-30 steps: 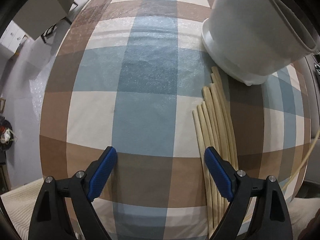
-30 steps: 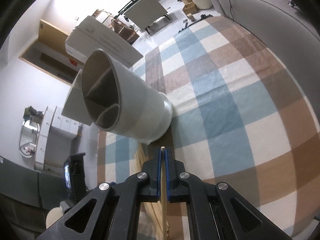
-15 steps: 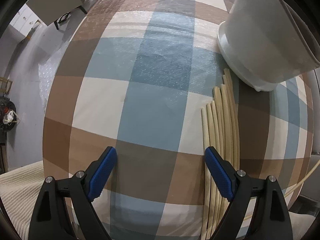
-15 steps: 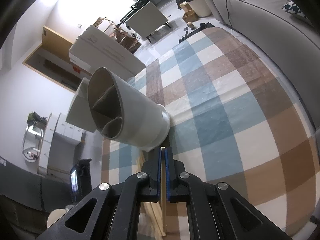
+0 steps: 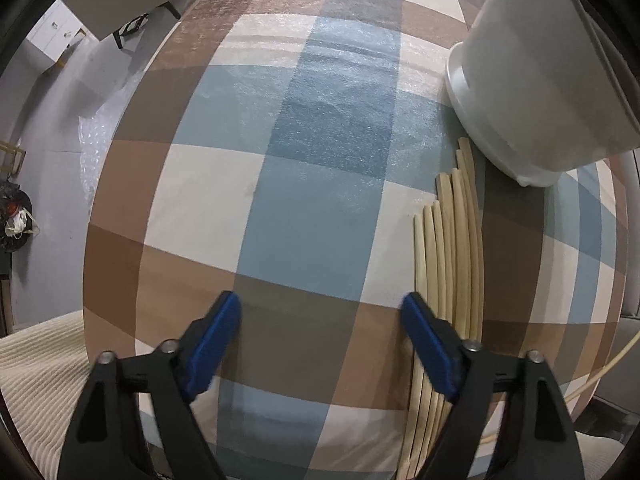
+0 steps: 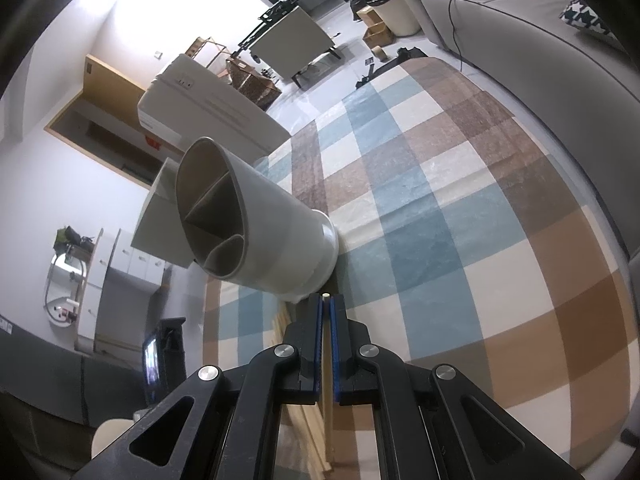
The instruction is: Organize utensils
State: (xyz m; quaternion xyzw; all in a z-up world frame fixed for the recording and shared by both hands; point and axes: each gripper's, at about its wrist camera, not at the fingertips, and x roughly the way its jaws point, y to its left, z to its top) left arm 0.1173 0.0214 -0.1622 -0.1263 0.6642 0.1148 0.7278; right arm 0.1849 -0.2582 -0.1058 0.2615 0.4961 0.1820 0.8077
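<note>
Blue left gripper pads, narrower gap

In the left wrist view the utensil holder is cut off by the top and right edges, hiding its mouth. The chopsticks run under the left claw's right finger and off the bottom edge.

Home living room: sofa, checked tablecloth
</note>
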